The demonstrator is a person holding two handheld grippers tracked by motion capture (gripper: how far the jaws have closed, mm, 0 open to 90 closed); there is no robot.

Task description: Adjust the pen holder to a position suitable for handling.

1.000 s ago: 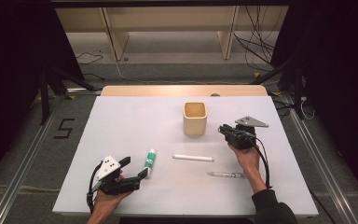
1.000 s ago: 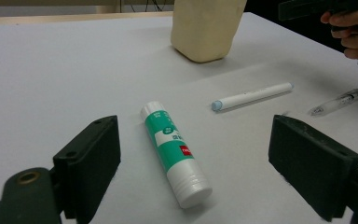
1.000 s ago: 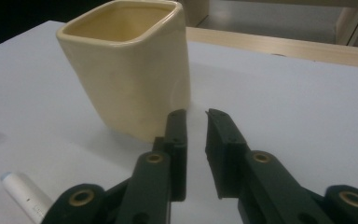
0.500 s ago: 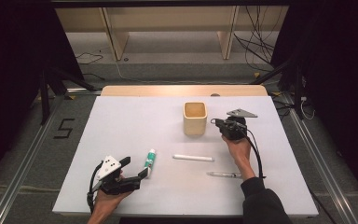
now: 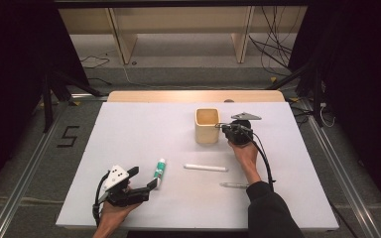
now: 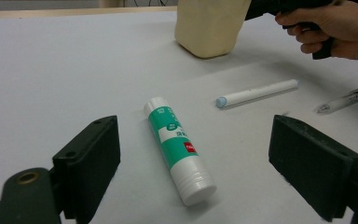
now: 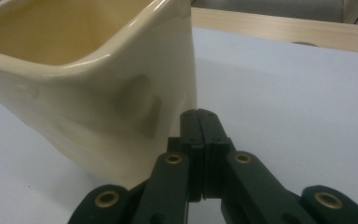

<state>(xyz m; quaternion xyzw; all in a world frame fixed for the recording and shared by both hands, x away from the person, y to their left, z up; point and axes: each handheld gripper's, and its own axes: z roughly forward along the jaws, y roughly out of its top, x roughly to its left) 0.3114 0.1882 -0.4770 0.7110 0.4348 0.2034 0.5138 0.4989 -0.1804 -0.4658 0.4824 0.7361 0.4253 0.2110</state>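
A cream square cup [image 5: 207,125] stands upright on the white table [image 5: 129,134], right of the middle. My right gripper [image 5: 221,127] is shut with nothing in it, and its tips rest against the cup's right wall [image 7: 74,84]; in the right gripper view the jaws [image 7: 199,116] press flat together. Near the front left, my left gripper [image 5: 144,177] is open. A green and white glue stick [image 5: 159,172] lies just ahead of it, and in the left gripper view the stick [image 6: 179,149] lies between the spread jaws [image 6: 200,154], untouched.
A white marker [image 5: 206,168] lies flat in front of the cup, and a clear pen [image 5: 234,185] lies nearer, beside the right forearm. A wooden strip [image 5: 193,95] runs along the table's far edge. Dark stands and cables sit on the floor beyond.
My right gripper has moved left and away from the person until its tips reach the cup's right side. The left gripper and the glue stick have stayed put.
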